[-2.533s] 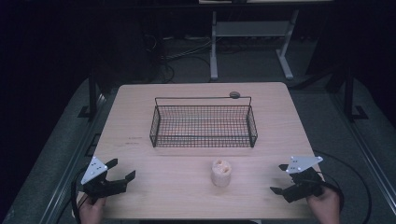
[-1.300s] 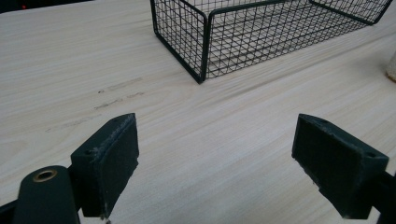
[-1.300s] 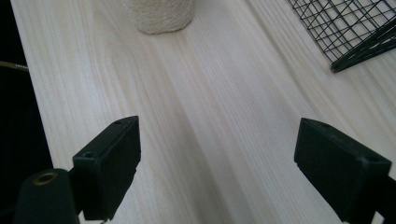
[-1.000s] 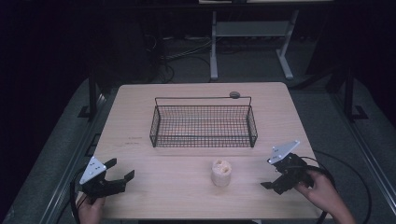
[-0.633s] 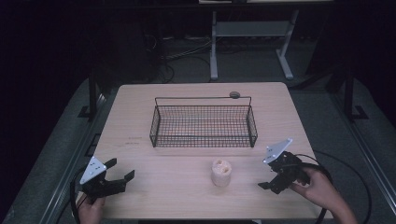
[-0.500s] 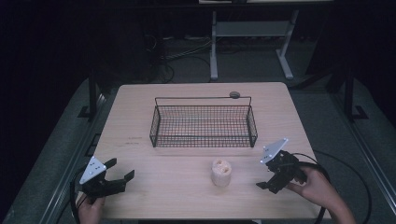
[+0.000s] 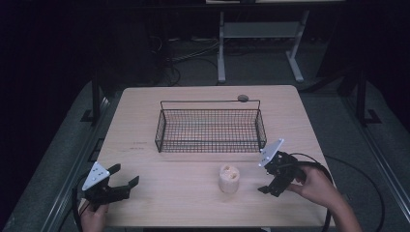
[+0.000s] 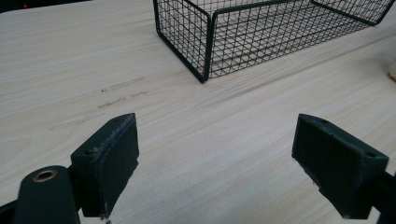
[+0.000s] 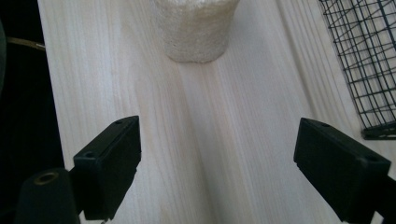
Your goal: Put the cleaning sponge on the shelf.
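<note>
A cream, rough-surfaced cup-shaped object [image 7: 228, 178] stands upright on the wooden table in front of a black wire basket [image 7: 210, 127]. My right gripper [image 7: 266, 178] is open just to its right, jaws pointing at it with a gap between. In the right gripper view the cream object [image 9: 195, 29] stands ahead of the spread jaws, with the basket corner [image 9: 369, 60] at the right. My left gripper [image 7: 124, 178] rests open near the table's front left corner, nothing between its jaws. In the left gripper view the basket [image 8: 261, 35] lies ahead.
A small dark round thing [image 7: 242, 98] lies behind the basket near the table's far edge. The table's front edge runs close to both hands. A cable trails from the right gripper off the table's right side. A white stand [image 7: 256, 38] is on the dark floor beyond.
My right gripper has moved left across the table from the front right corner and turned toward the cream object. The left gripper has stayed put.
</note>
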`<state>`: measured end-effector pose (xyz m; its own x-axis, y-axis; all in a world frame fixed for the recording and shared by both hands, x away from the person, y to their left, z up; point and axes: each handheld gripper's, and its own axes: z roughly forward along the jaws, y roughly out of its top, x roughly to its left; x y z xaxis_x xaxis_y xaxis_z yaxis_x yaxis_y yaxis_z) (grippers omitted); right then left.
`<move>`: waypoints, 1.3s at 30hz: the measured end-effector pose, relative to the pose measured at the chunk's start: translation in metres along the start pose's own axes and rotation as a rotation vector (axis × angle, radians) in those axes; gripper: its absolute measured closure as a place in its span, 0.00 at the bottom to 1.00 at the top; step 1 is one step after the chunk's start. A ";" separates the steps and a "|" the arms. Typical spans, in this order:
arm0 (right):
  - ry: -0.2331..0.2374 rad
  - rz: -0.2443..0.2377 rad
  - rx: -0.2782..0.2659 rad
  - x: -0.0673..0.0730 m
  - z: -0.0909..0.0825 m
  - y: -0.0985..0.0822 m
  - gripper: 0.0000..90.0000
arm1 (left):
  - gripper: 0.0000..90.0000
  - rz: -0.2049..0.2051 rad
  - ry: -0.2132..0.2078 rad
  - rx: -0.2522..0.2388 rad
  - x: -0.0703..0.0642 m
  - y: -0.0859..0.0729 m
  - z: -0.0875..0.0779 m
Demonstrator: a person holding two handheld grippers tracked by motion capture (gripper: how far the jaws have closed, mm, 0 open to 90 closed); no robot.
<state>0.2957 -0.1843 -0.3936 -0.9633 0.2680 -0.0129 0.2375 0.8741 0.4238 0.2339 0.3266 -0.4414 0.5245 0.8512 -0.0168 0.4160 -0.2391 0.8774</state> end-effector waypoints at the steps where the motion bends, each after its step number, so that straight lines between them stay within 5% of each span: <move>1: 0.001 -0.003 0.003 0.000 0.001 0.002 0.16 | 0.15 0.000 0.000 0.000 0.000 0.000 0.000; 39: 0.055 -0.107 0.033 0.003 0.012 0.061 0.16 | 0.15 0.001 0.000 -0.005 0.000 0.001 -0.001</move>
<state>0.3091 -0.1258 -0.3784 -0.9885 0.1508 -0.0065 0.1362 0.9096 0.3926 0.2335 0.3264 -0.4405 0.5247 0.8512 -0.0162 0.4117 -0.2370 0.8800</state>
